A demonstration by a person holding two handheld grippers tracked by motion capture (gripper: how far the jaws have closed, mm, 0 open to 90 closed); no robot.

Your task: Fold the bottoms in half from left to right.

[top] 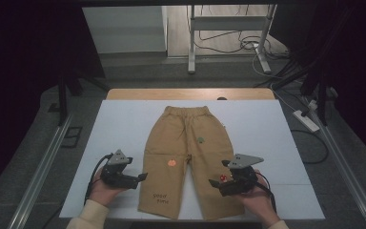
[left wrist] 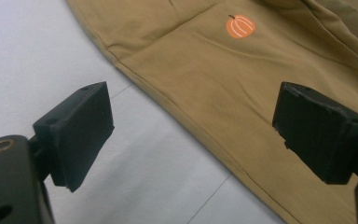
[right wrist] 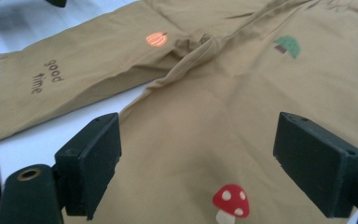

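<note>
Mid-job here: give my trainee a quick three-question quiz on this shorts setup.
1. True or false: both tools are open.
2. Which print lies between the right tool's jaws: A pumpkin, B mushroom, C tree?
3. What words are printed near the hem of one leg of the shorts?

Key:
1. True; the left tool is open too.
2. B, the mushroom.
3. "good time".

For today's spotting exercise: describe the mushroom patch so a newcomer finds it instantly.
On the white table lie tan shorts. Near the right tool, one leg bears the mushroom: a red cap with white dots, unlike the orange pumpkin and green tree.
</note>
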